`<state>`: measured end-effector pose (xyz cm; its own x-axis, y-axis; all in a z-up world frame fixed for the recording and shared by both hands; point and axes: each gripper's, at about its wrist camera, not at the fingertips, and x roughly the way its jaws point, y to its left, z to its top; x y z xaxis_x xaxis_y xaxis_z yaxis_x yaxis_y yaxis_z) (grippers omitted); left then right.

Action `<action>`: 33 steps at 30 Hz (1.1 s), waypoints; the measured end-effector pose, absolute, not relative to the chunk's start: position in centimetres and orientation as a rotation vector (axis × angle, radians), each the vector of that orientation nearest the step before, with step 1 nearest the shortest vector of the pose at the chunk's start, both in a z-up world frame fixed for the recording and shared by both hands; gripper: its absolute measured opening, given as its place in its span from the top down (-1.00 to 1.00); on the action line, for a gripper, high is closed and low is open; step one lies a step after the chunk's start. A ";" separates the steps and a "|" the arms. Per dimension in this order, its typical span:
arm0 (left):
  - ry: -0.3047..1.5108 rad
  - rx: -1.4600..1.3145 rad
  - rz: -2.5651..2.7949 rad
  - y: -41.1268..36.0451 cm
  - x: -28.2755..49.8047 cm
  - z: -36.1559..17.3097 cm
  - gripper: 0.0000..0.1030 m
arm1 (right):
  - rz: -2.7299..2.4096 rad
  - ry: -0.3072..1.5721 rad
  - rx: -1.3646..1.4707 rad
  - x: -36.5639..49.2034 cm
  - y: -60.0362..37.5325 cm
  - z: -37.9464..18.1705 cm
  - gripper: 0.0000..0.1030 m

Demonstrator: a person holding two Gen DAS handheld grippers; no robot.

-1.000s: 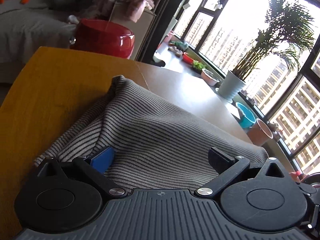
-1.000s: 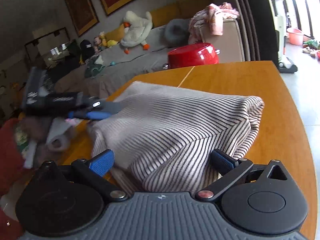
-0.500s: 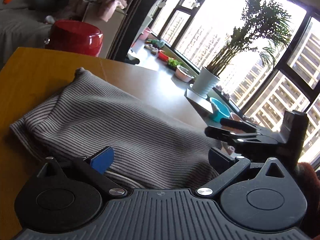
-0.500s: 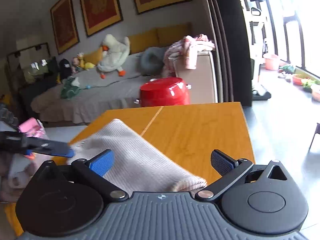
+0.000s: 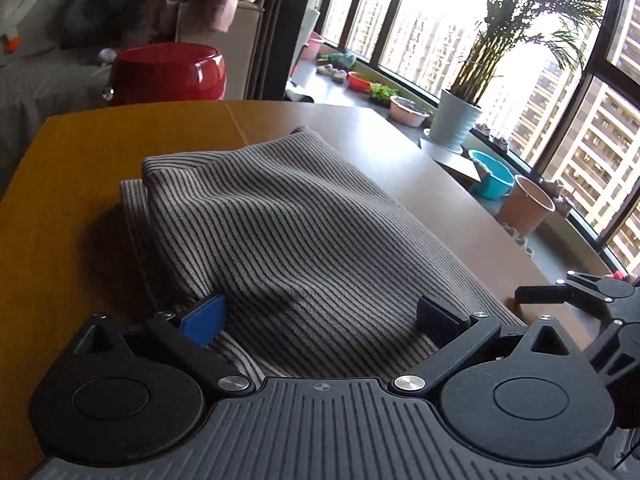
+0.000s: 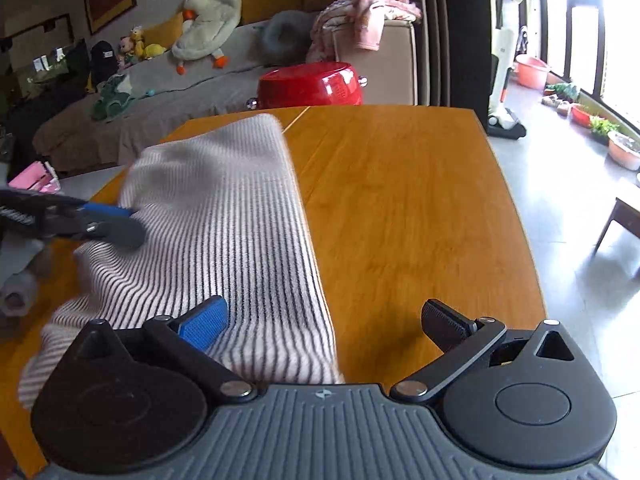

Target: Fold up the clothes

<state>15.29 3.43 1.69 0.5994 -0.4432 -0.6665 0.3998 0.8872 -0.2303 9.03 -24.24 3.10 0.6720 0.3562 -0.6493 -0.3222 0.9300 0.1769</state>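
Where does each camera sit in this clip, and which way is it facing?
Left wrist: on the left gripper, low over the striped garment, facing the windows and potted palm; its fingers are spread, right gripper at the edge.
Right wrist: on the right gripper, facing the sofa and plush duck; fingers spread, left gripper at the left edge.
Shared: garment, wooden table, red pot.

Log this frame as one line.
task: fold clothes | striped garment folded on table | left tongs open, over garment | right tongs open, at garment edge
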 end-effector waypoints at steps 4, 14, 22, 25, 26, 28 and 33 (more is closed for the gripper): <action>0.786 -0.048 -0.489 3.4 15.1 1.7 -1.00 | 0.475 0.710 0.061 6.3 -24.2 4.1 -1.00; 0.785 -0.112 -0.491 4.4 14.1 2.9 -1.00 | 0.426 0.706 -0.054 5.8 -22.7 3.9 -1.00; 0.801 -0.128 -0.571 5.4 10.7 3.1 -1.00 | 0.401 0.711 -0.050 5.6 -22.6 3.5 -1.00; 0.825 -0.123 -0.573 5.6 10.2 2.0 -1.00 | 0.407 0.733 0.005 5.9 -23.1 3.3 -1.00; 0.819 -0.126 -0.572 5.6 10.3 1.9 -1.00 | 0.411 0.731 0.018 5.9 -23.3 3.3 -1.00; 0.809 -0.132 -0.571 5.4 10.7 1.6 -1.00 | 0.413 0.725 0.046 5.8 -23.7 3.3 -1.00; 0.789 -0.125 -0.586 4.0 12.8 1.1 -1.00 | 0.430 0.716 0.093 5.9 -24.3 3.3 -1.00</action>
